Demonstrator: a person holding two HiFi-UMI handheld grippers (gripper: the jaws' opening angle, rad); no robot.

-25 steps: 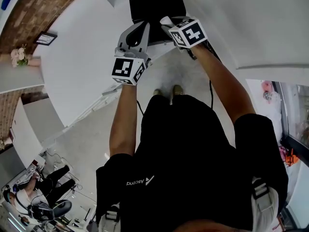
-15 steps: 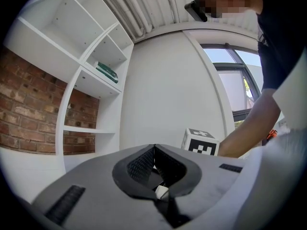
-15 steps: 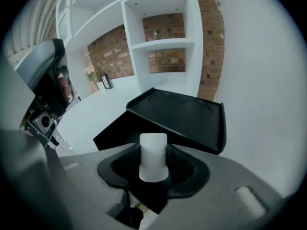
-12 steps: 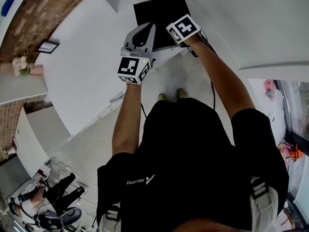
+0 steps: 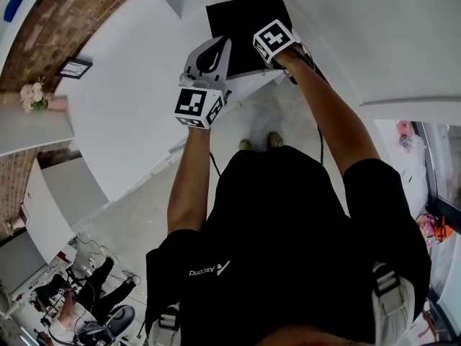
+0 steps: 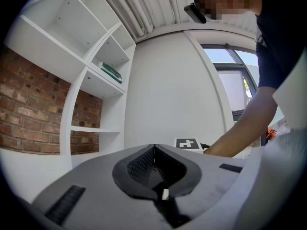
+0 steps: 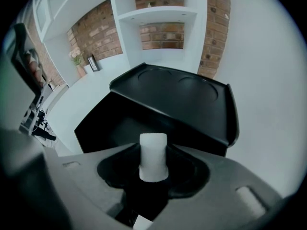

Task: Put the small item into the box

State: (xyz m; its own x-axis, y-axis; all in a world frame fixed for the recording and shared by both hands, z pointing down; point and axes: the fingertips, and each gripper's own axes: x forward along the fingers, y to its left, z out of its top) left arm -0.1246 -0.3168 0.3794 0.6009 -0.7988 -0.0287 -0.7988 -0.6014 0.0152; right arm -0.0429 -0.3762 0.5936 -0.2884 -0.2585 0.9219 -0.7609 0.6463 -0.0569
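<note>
A small white cylinder (image 7: 153,156) sticks out from between the pads of my right gripper (image 7: 153,150), which is shut on it. Just ahead of it stands the black box (image 7: 120,124), its mouth open and its lid (image 7: 178,99) tilted up over it. In the head view the right gripper (image 5: 269,37) reaches over the box (image 5: 245,16) on the white counter. My left gripper (image 5: 210,52) hangs beside it, nearer my body. Its jaws (image 6: 154,148) are shut with nothing between them and point up at a white wall.
The white counter (image 5: 137,99) runs left, carrying a picture frame (image 5: 75,68) and flowers (image 5: 32,95) by a brick wall. White shelves (image 7: 158,16) rise behind the box. A cable (image 5: 318,139) hangs from the right gripper. People sit at the lower left (image 5: 79,301).
My right gripper has reached farther out over the black box with the white cylinder still in it. The left gripper has stayed close beside it, shut.
</note>
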